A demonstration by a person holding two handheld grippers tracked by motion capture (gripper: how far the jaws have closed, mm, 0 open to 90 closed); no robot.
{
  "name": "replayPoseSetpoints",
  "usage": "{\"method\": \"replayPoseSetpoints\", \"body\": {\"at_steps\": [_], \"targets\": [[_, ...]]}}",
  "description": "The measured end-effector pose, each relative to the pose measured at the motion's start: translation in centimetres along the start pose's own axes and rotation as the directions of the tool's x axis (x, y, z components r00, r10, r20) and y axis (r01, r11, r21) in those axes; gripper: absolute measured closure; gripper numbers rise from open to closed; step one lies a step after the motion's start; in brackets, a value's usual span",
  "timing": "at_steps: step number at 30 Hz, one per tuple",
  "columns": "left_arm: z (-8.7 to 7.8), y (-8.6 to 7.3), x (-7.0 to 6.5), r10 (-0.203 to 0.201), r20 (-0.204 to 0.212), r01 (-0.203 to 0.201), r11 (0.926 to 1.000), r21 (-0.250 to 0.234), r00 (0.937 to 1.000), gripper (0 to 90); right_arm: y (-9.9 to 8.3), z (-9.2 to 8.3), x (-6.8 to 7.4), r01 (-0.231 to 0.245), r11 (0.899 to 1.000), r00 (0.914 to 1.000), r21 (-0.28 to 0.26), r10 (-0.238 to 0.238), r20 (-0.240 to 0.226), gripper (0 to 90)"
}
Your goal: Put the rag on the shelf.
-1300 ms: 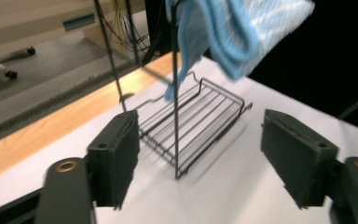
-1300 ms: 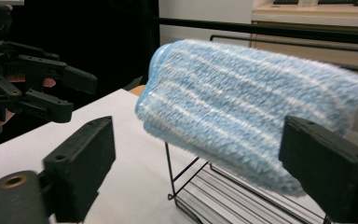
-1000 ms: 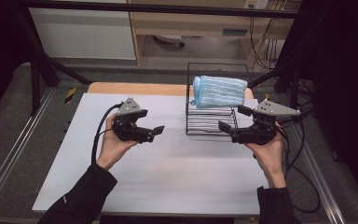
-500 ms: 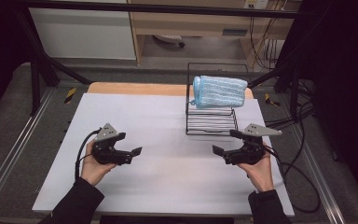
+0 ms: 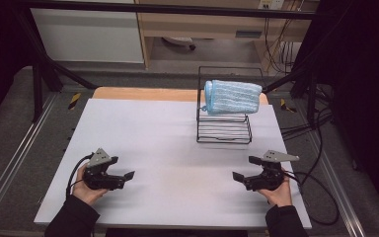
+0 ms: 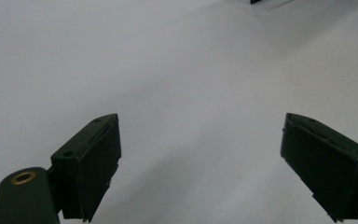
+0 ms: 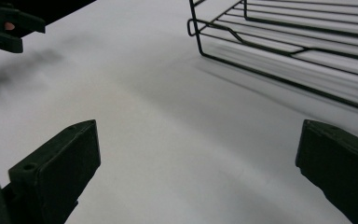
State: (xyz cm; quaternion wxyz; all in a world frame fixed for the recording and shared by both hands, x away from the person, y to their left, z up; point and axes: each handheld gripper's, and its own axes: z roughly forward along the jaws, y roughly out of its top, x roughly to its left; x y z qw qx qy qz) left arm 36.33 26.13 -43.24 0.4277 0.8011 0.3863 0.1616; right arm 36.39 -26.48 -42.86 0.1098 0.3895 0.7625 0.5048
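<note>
Hanging over the top rail of the black wire rack [image 5: 224, 129], the blue towel [image 5: 232, 97] sits near the far right part of the table [image 5: 143, 128], folded into a soft, ribbed terry rectangle with a small loop at its lower left corner. The rack is thin bent wire with a flat grid shelf below; the right gripper view shows its near corner [image 7: 279, 46] resting on the smooth white tabletop.

Both grippers are well apart from the towel, close to the near edge. The left gripper [image 5: 123, 176] is held low near the near-left corner, the hand wrapped around its body from below, dark sleeve entering from the bottom, jaws pointing right toward the table's middle and spread wide over bare surface [image 6: 200, 140]. The right gripper [image 5: 244, 170] is held near the near-right corner, mirrored, its jaws pointing left, also spread wide with nothing between them [image 7: 196, 172]. Each gripper is hard black plastic with blocky, flat-faced fingers, a grey three-cornered plate on top and a trailing black cable.
</note>
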Motion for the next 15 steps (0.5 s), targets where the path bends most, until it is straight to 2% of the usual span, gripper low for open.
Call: {"method": "replayPoseSetpoints", "body": {"at_steps": [3,7,15], "targets": [[-0.1,-0.5,0.3,-0.009,-0.006,0.009,1.0,0.0,0.9999,12.1,-1.0,-0.2,-0.4,0.004,1.0,0.9999,0.029,-0.005,0.01,0.6],[0.0,-1.3,0.5,-0.012,-0.017,0.012,0.9999,0.006,0.9998,12.1,-1.9,-0.3,-0.7,0.005,0.999,1.0,0.042,-0.005,0.005,0.5],[-0.1,-1.6,0.7,-0.008,-0.025,0.008,1.0,0.005,0.9997,12.1,-2.3,0.0,-0.7,0.036,0.997,0.9993,0.072,-0.037,0.009,0.5]]}}
